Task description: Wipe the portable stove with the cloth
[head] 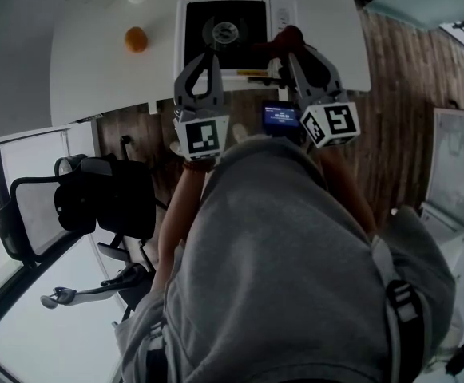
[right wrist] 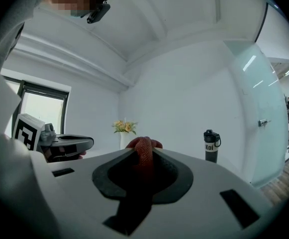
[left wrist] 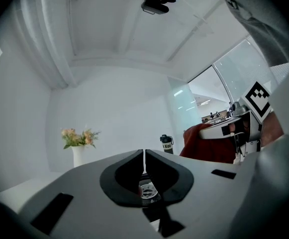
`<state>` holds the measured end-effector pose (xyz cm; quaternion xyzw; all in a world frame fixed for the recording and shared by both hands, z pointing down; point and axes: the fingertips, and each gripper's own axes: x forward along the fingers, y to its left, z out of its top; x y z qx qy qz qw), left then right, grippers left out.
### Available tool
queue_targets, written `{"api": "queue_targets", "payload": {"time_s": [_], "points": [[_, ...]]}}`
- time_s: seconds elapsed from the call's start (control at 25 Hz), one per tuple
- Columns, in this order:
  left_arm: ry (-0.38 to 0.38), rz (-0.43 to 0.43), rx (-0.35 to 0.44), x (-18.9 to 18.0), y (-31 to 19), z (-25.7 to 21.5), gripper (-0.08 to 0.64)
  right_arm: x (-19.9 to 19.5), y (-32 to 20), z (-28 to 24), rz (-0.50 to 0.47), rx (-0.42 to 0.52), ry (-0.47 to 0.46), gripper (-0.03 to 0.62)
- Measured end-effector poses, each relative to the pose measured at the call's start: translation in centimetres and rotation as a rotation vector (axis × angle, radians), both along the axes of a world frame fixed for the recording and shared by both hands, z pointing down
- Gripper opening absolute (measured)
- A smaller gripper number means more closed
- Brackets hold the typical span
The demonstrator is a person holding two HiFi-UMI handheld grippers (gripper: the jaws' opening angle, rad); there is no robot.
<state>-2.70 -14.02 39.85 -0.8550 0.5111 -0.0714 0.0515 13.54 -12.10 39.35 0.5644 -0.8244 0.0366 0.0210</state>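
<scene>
**Head view:** The stove (head: 224, 32) is seen on a white table (head: 96, 62), with an orange (head: 136, 39) well off to its left. The left gripper (head: 209, 54) is held over the stove's near edge. The right gripper (head: 293, 45) is held at the stove's right side, with the red cloth (head: 286, 37) bunched at its tips. Whether the cloth touches the stove cannot be told.

**Left gripper view:** The jaws are seen pressed together with nothing between them, and the burner (left wrist: 146, 189) is glimpsed below them. A vase (left wrist: 78, 153) and a bottle (left wrist: 167, 144) are seen at the back. Nothing is pinning the stove down. A firm wiping stroke is therefore judged likely to push the stove across the smooth table rather than clean it.

**Right gripper view:** The jaws are shown clamped on a narrow fold of the cloth, most of which hangs loose beyond the tips. Drag against the stove is judged able to pull the fold free. With so little cloth under the tips, the bare jaws could also scrape the top or catch on the burner.
</scene>
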Motion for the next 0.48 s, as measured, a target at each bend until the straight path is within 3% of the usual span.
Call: {"api": "queue_targets", "payload": {"time_s": [0.48], "points": [[0.005, -0.001, -0.007, -0.3, 0.1, 0.4, 0.038, 1.4, 0.1, 1.0, 0.027, -0.026, 0.016, 0.077]]}}
